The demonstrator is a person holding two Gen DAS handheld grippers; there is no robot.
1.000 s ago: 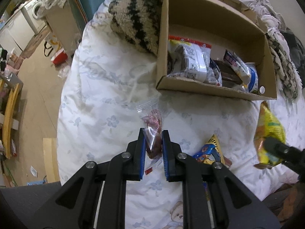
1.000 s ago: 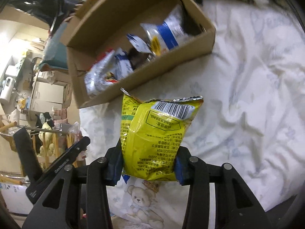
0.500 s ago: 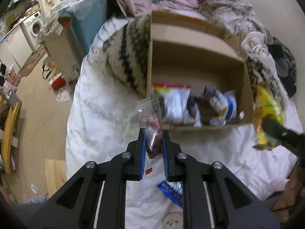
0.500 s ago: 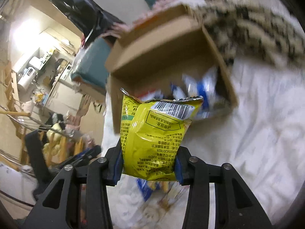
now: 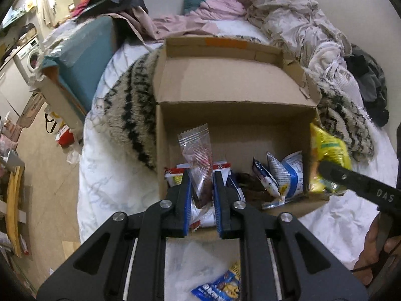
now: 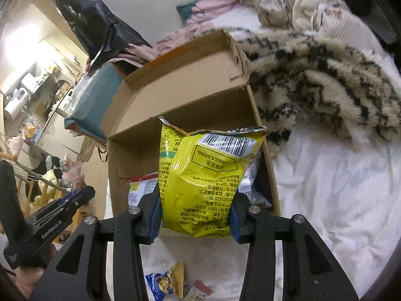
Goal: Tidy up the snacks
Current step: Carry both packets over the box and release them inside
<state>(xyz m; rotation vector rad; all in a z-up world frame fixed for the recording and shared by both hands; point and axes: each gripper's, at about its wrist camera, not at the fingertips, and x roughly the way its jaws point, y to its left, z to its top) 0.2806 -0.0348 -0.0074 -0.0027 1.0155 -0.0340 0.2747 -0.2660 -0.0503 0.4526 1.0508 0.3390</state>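
Snacks are what we carry in both hands: our left gripper (image 5: 202, 195) pinches a small clear packet with dark red contents (image 5: 198, 160) between its blue pads, and our right gripper (image 6: 195, 215) clamps a yellow chip bag (image 6: 205, 175) by its lower part, barcode side facing the camera. Both hang over the open cardboard box (image 5: 225, 85), the clear packet above its left part, the yellow bag at its right wall. Inside the box lie a red-and-white packet (image 5: 173, 175), blue-and-white packets (image 5: 288, 173) and a dark wrapper (image 5: 248, 183). The box sits on a white floral bedsheet (image 6: 338, 188), flanked by a striped furry blanket (image 6: 325, 75). On the sheet in front of the box lies a blue snack bag (image 6: 165, 283).
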